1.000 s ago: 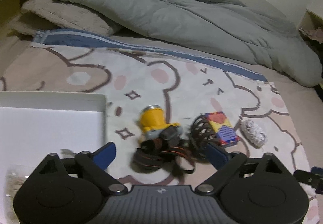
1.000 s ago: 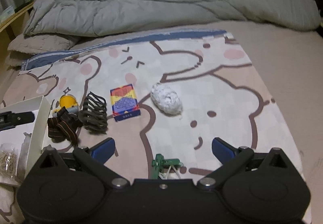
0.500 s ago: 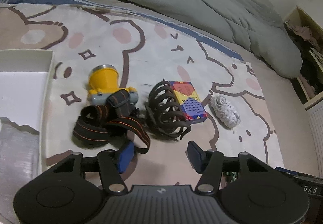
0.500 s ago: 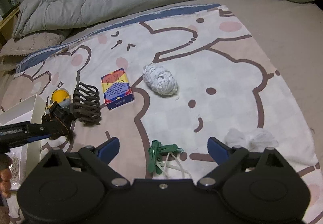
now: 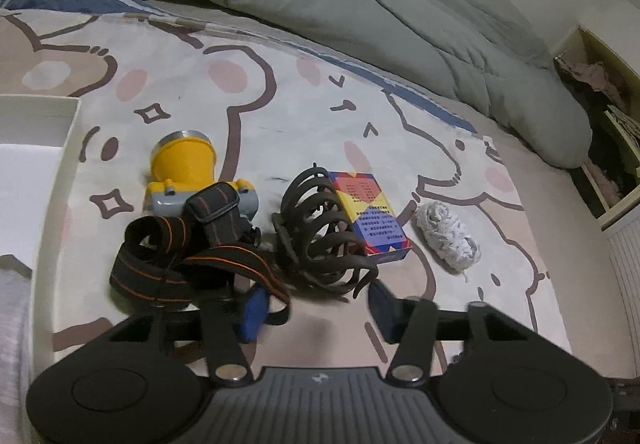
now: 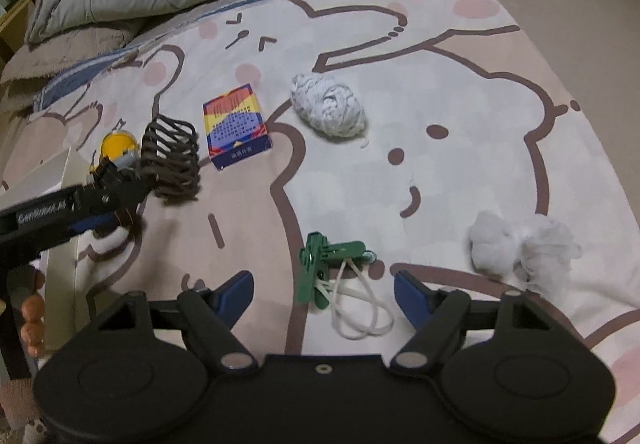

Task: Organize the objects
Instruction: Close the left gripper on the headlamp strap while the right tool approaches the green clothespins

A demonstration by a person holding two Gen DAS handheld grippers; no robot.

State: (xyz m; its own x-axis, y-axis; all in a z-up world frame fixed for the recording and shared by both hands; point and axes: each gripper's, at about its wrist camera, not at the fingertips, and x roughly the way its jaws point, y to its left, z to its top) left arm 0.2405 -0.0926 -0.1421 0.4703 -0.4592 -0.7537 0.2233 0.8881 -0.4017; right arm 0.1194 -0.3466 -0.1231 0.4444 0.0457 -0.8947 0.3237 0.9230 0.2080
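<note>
Bedding fills the view: a bear-print sheet spread over the bed, a grey duvet bunched along its far edge. Both hands have dropped toward the clutter in the last second, and both tools are narrowing as they come.

Over at the sheet's left edge sits the white box, already holding something pale that is too blurred to name. Just beside it lies the yellow headlamp, its strap coiled toward the near edge. The left gripper is half spread and closing, one blue pad against the strap's near loop, though whether it has truly caught the band is hard to say from here. The hair claw lies just beyond it, touching the card box, with the white bundle beside that.

Near the sheet's front edge, the right gripper straddles the green clip and its white cord, jaws wide but closing, pads not yet on it. A cotton tuft waits off to its right.

So two picks look imminent, strap and clip, with the box the likely home.
</note>
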